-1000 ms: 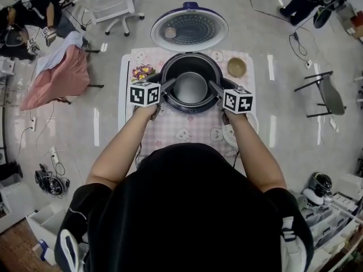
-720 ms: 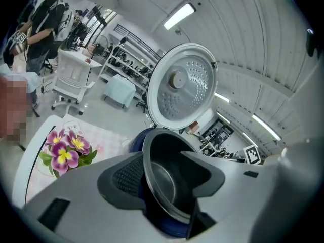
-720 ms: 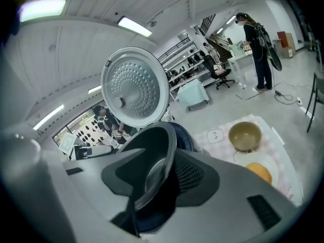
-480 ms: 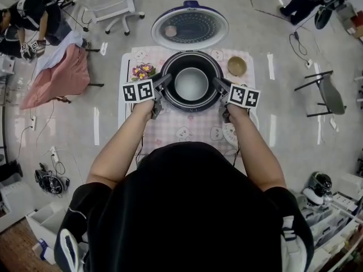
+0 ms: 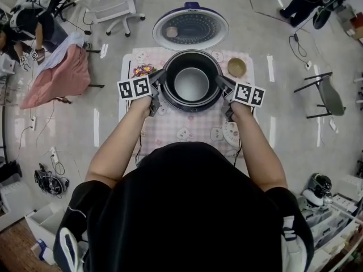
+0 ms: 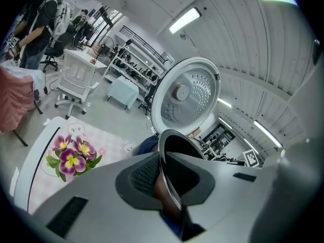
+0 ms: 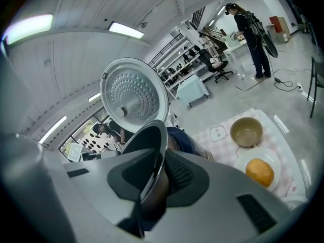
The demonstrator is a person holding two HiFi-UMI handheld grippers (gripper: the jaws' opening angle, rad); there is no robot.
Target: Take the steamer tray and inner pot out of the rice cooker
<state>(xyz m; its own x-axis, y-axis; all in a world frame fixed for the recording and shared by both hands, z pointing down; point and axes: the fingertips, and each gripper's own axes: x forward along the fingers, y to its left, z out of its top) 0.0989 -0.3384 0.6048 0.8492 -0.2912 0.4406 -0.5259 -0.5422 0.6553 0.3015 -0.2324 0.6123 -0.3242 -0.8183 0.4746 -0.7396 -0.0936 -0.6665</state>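
The open rice cooker (image 5: 191, 105) stands on the checked cloth, its lid (image 5: 190, 30) tipped up behind it. The dark inner pot (image 5: 191, 84) sits inside it. My left gripper (image 5: 160, 77) straddles the pot's left rim and my right gripper (image 5: 218, 81) the right rim. In the left gripper view the thin metal rim (image 6: 169, 151) runs between the pads of the left gripper (image 6: 164, 181), whose jaws are closing on it. In the right gripper view the rim (image 7: 152, 151) sits the same way in the closing right gripper (image 7: 159, 178). I see no steamer tray.
A small bowl (image 5: 236, 67) stands right of the cooker and a flower decoration (image 5: 143, 70) left of it. An orange on a plate (image 7: 259, 172) lies near the right arm. A pink-draped chair (image 5: 57, 75) and office chairs stand round the table; people are at the far corners.
Both grippers rolled and slid out from over the pot's inside to its left and right rim. Their jaws went from wide apart to clamped on the rim.
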